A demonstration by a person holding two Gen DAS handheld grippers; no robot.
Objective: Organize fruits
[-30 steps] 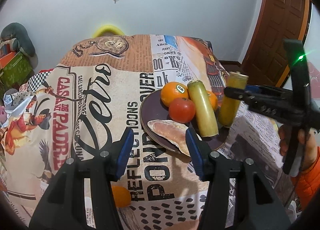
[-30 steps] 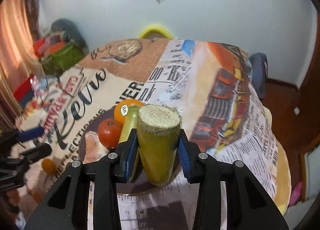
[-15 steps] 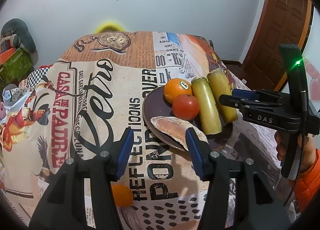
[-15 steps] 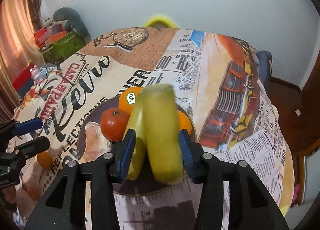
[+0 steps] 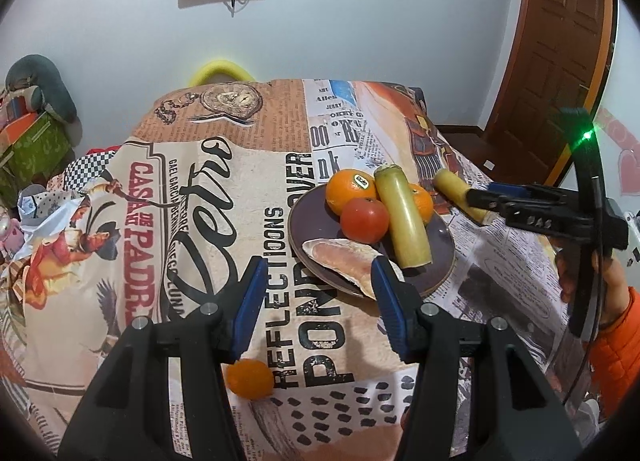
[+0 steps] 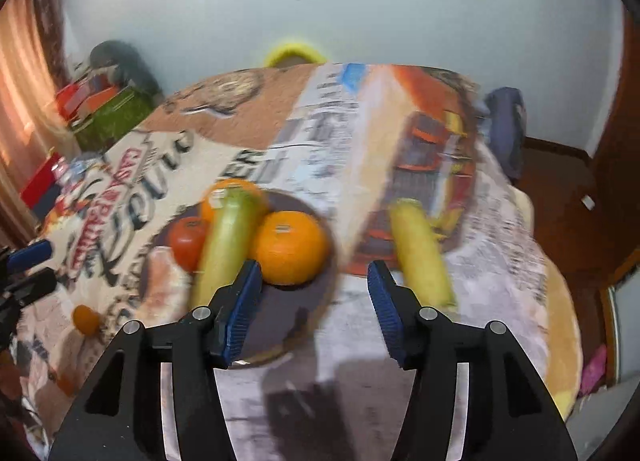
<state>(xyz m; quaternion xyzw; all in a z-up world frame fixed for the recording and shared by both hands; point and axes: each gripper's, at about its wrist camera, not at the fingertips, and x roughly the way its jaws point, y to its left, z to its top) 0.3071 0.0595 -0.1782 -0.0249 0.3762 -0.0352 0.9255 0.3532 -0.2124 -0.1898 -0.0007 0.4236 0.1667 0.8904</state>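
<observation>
A dark plate (image 5: 304,229) holds two oranges (image 5: 350,191), a tomato (image 5: 365,219), a long yellow-green stalk (image 5: 403,221) and a pale flat slice (image 5: 344,261). A second yellow stalk (image 6: 420,257) lies on the cloth right of the plate (image 6: 316,217), off it. It also shows in the left wrist view (image 5: 454,189). My right gripper (image 6: 314,301) is open and empty above the plate's right edge, seen from the side in the left wrist view (image 5: 486,201). My left gripper (image 5: 316,301) is open and empty just before the plate. A small loose orange (image 5: 249,379) lies under it.
The table wears a printed newspaper-style cloth (image 5: 200,201). Boxes and soft items (image 5: 28,137) sit to the left. A wooden door (image 5: 560,61) stands at the right, a yellow chair back (image 5: 218,71) behind the table.
My right gripper opened and let go of the yellow stalk. The stalk tipped from upright over the plate and now lies on the cloth right of the plate. The left gripper barely moved.
</observation>
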